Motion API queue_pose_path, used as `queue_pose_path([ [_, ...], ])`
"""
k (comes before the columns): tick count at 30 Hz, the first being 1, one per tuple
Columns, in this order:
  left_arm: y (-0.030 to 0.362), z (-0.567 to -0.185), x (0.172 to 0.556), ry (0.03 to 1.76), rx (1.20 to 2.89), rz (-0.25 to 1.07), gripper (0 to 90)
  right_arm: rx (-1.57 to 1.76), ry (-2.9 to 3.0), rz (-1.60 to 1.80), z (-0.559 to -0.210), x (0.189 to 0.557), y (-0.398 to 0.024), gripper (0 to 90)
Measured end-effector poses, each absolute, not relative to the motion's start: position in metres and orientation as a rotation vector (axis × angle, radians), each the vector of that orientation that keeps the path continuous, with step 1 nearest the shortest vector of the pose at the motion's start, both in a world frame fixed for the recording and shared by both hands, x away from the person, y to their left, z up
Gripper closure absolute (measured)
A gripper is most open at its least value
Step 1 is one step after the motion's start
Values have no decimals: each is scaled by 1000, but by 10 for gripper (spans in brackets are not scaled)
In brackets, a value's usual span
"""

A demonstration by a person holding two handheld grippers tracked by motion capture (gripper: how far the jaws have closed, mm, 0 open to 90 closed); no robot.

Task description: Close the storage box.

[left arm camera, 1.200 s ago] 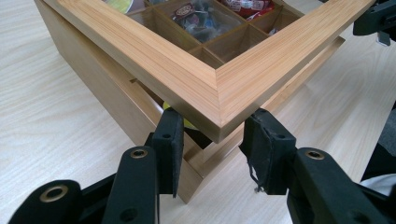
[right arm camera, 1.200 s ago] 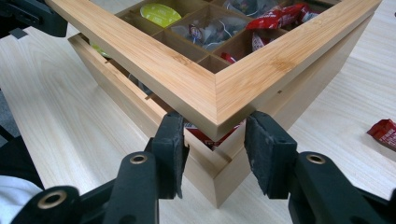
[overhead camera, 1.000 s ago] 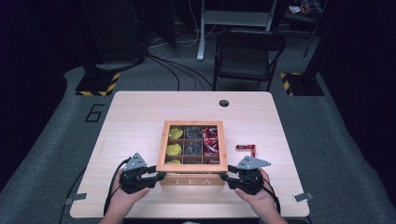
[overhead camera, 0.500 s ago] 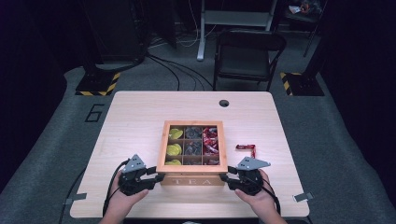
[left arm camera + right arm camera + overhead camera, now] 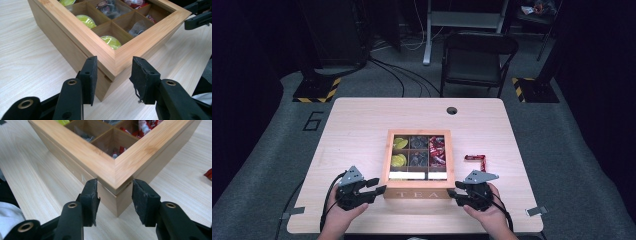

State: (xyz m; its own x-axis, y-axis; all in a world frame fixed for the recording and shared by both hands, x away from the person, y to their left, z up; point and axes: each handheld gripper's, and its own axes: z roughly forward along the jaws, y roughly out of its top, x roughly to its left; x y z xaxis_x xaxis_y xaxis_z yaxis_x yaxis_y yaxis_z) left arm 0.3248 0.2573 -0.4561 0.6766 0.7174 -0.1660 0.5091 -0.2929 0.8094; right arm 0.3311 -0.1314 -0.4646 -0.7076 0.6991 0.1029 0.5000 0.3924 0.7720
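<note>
A wooden tea box (image 5: 417,193) with a framed lid sits at the near middle of the table. Its compartments hold yellow-green capsules (image 5: 111,41), dark packets (image 5: 418,159) and red packets (image 5: 437,150). My left gripper (image 5: 378,186) straddles the box's near-left corner, and in the left gripper view (image 5: 113,80) both pads lie against the corner's two faces. At the near-right corner my right gripper (image 5: 453,192) does the same (image 5: 114,200). Its jaws have just been opening a little with the corner still between the pads.
A loose red packet (image 5: 475,159) lies on the table right of the box. The table (image 5: 362,130) has a cable hole (image 5: 452,110) near its far edge. A dark chair (image 5: 479,55) stands behind the table.
</note>
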Motion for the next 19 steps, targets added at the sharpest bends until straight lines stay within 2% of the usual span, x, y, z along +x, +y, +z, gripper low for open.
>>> queue_pose_path([
  [8,261,-453,327,952,1945,303,543,1100,2356,1283,-459,332,-141,546],
  [14,269,-451,329,995,1908,317,498,1082,2316,1333,-449,331,-146,524],
  [19,275,-449,335,1014,1887,346,451,1104,2266,1338,-446,335,-153,459],
])
